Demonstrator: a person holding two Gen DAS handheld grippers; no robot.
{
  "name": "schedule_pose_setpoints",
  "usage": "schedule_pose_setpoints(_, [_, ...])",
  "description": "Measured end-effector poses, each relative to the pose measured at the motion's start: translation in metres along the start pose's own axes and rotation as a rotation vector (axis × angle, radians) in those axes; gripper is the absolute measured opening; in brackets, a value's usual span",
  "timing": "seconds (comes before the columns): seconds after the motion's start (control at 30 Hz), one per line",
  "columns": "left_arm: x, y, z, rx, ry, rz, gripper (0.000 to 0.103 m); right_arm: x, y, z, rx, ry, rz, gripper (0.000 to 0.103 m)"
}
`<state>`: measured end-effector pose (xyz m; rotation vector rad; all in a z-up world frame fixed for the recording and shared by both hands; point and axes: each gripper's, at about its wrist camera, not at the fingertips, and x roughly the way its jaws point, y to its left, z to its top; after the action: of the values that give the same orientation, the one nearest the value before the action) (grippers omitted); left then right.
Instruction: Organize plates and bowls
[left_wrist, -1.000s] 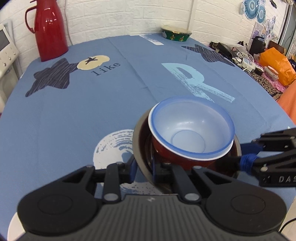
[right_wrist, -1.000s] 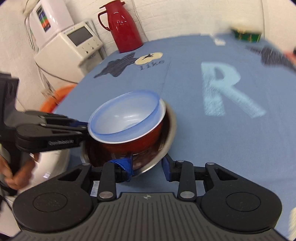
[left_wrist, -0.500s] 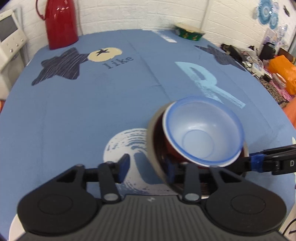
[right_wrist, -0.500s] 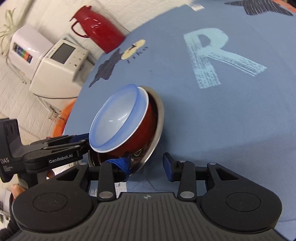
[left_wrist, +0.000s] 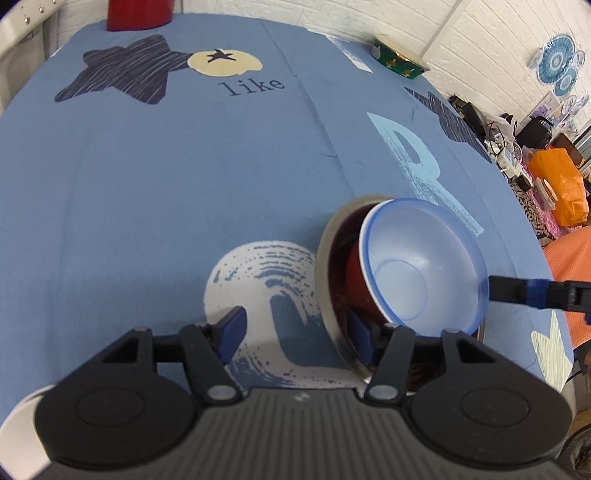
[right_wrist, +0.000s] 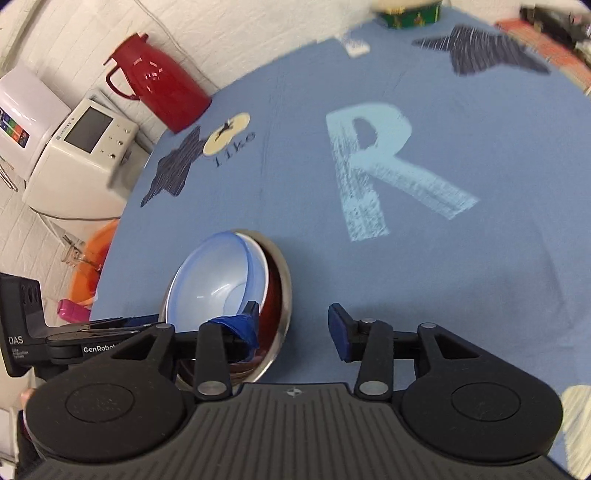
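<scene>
already nested, the translucent blue bowl (left_wrist: 424, 269) sits inside a red bowl (left_wrist: 356, 280), which sits in a steel bowl (left_wrist: 325, 258), the whole stack near the table's front edge on the blue tablecloth (left_wrist: 184, 177), just beside its white wave print. the stack looks tipped in both views, though the fisheye lens may account for some of that.

the left gripper (left_wrist: 295, 334) is spread wide: its right finger reaches inside the steel bowl's near rim beside the red bowl, its left finger is out over the cloth, so it clamps nothing. the right gripper (right_wrist: 293, 325) is likewise wide apart; its left finger, wrapped in blue tape, lies against the blue bowl's rim and its right finger hangs over bare cloth. neither has hold of anything, as far as the views show.

further off, a green patterned bowl (left_wrist: 399, 59) stands alone at the far edge of the table, well apart from the stack, and a red thermos (right_wrist: 162, 88) stands at the far left edge.

by my reading the stacking of these three is done and both tools are letting go; the green bowl may be what is left to gather. a pale curved edge at the left view's lower corner is too cropped to name.
</scene>
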<state>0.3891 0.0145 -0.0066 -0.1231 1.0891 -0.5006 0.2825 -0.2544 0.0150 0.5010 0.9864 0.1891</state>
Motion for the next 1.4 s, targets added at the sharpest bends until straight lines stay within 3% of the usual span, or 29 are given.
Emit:
schedule_pose_setpoints(0.2, [-0.002,0.007,0.001,-0.024,0.005,-0.028,0.062,-0.006,-0.001,0.009,-0.004,-0.01,-0.036,0.027])
schedule_pose_setpoints(0.57, [-0.004,0.005,0.003,-0.017,0.003,0.006,0.063,0.022,0.003,0.012,-0.049,0.062,-0.09,0.027])
schedule_pose_setpoints(0.73, [0.0,0.014,0.012,-0.099,0.048,-0.002,0.066,0.027,0.001,0.016,-0.044,0.082,-0.081,0.027])
schedule_pose_setpoints(0.83, [0.001,0.013,0.014,-0.105,0.034,0.02,0.066,0.033,0.0,0.016,-0.041,0.069,-0.089,0.029])
schedule_pose_setpoints(0.97, [-0.001,0.01,0.012,-0.072,0.002,0.029,0.066,0.033,0.013,0.009,-0.206,0.033,-0.129,0.036])
schedule_pose_setpoints(1.03, [-0.001,0.008,0.012,-0.052,0.001,0.019,0.057,0.033,0.021,0.009,-0.266,0.029,-0.17,0.038])
schedule_pose_setpoints(1.1, [-0.003,0.005,0.015,-0.042,0.007,-0.018,0.031,0.036,0.02,0.014,-0.208,0.065,-0.181,0.037])
schedule_pose_setpoints(1.13, [-0.003,0.001,0.016,-0.028,0.012,-0.039,0.024,0.036,0.017,0.015,-0.181,0.061,-0.168,0.032])
schedule_pose_setpoints(1.2, [-0.004,-0.008,0.015,0.011,0.011,-0.062,0.002,0.036,0.019,0.014,-0.213,0.032,-0.147,0.021])
schedule_pose_setpoints(1.3, [-0.006,-0.018,0.01,0.06,-0.015,-0.039,0.0,0.036,0.026,0.009,-0.264,-0.002,-0.134,0.008])
schedule_pose_setpoints(1.4, [-0.007,-0.012,0.008,0.039,-0.029,-0.071,0.0,0.034,0.029,0.006,-0.279,-0.02,-0.129,0.007])
